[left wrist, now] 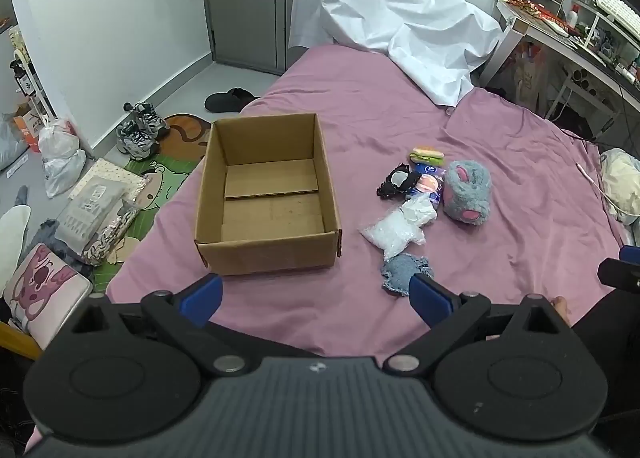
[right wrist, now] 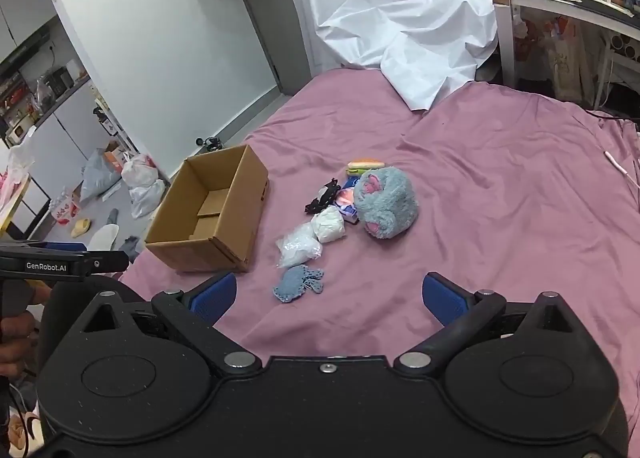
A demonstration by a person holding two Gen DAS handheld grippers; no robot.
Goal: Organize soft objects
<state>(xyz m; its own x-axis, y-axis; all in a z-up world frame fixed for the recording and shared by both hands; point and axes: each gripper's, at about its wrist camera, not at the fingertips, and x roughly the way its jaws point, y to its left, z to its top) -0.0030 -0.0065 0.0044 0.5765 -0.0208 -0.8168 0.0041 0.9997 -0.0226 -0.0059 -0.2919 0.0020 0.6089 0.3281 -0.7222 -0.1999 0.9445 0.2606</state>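
Observation:
An empty cardboard box (left wrist: pixel 272 194) (right wrist: pixel 212 214) stands open on the pink bed. To its right lies a cluster of soft things: a grey plush slipper (left wrist: pixel 468 190) (right wrist: pixel 386 202), a hot-dog toy (left wrist: pixel 426 156) (right wrist: pixel 365 167), a black lace piece (left wrist: pixel 396 180) (right wrist: pixel 322 196), a white bundle (left wrist: pixel 420 210) (right wrist: pixel 329 227), a clear bag of white stuff (left wrist: pixel 394 236) (right wrist: pixel 298 246) and a denim scrap (left wrist: pixel 402 270) (right wrist: pixel 298 282). My left gripper (left wrist: pixel 316 300) is open and empty, near the box's front. My right gripper (right wrist: pixel 330 296) is open and empty, just short of the denim scrap.
A white sheet (left wrist: pixel 400 14) (right wrist: pixel 400 30) drapes over the bed's far end. A cluttered desk (left wrist: pixel 560 18) stands at the right. Shoes (left wrist: pixel 140 130), bags (right wrist: pixel 140 178) and cushions lie on the floor left of the bed. A cream cloth (left wrist: pixel 620 182) lies at the bed's right edge.

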